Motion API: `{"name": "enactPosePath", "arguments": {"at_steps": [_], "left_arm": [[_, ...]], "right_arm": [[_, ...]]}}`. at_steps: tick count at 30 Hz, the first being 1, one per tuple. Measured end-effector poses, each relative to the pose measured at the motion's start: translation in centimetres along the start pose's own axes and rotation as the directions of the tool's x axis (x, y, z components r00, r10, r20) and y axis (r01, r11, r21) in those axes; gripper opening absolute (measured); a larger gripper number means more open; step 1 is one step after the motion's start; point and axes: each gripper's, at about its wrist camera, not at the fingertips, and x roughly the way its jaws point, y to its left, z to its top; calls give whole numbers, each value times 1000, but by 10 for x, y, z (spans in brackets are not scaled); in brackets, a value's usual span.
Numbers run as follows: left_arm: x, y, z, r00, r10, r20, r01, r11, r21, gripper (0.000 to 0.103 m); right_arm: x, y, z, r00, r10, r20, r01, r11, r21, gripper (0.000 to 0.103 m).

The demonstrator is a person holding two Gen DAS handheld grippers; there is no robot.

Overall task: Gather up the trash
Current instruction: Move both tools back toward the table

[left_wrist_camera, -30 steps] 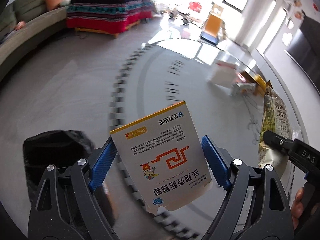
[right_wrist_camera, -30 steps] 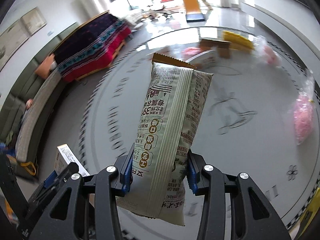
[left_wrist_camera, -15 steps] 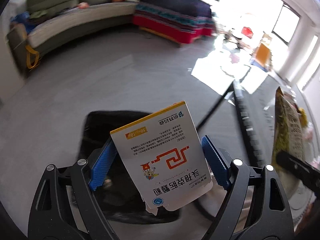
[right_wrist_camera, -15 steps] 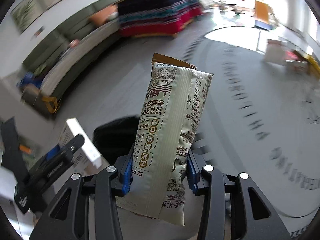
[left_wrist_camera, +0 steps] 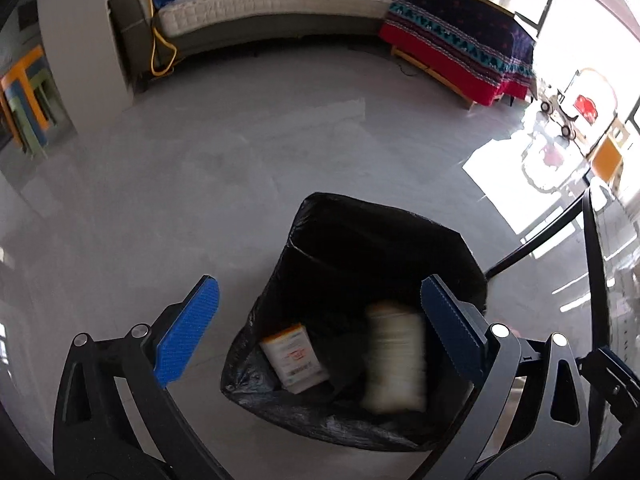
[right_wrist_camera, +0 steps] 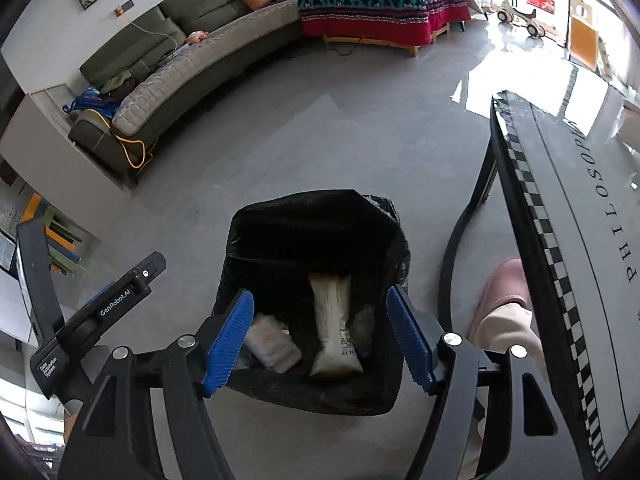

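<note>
A bin lined with a black bag (left_wrist_camera: 400, 240) stands on the grey floor below both grippers; it also shows in the right wrist view (right_wrist_camera: 280, 216). Inside lie the white-and-yellow medicine box (left_wrist_camera: 294, 357) and the beige snack packet (left_wrist_camera: 394, 360), the packet blurred. In the right wrist view the packet (right_wrist_camera: 334, 328) lies in the bin's middle with the box (right_wrist_camera: 272, 346) to its left. My left gripper (left_wrist_camera: 320, 332) is open and empty above the bin. My right gripper (right_wrist_camera: 320, 338) is open and empty above it too.
A round table edge with a checkered border (right_wrist_camera: 560, 240) runs along the right, with its black legs (right_wrist_camera: 460, 248) close to the bin. A person's pink slipper (right_wrist_camera: 504, 288) stands beside the bin. A long sofa (left_wrist_camera: 260, 12) and a patterned bed (left_wrist_camera: 460, 40) stand far behind.
Both grippers swung from the table to above the bin and opened. The medicine box and the snack packet dropped out of them into the bin.
</note>
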Motion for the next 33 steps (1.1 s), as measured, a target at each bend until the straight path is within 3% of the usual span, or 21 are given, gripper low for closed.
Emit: {"name": "enactPosePath", "arguments": {"at_steps": [4,13,25,33], "left_arm": [[-2,-6,-2,1000,-28,-9,28,999,27,98],[-15,-72,-13,990,-142,-25,144,975,172,98],[-36,-200,-21,948,-307,-81,316,891,327,98],[-42,-307,-29,923,-365,-124,380,811,445,98]], "right_arm": [[-8,-8,-4,1000,-1,19,1,1000,9,70],[-35,-41,-12,997,-27,71,22,997,72,70],[-91,-153,-9,979,-148,143,110,965,240,70],[-123,-237,3,958,-243,153,175,917,358,70]]}}
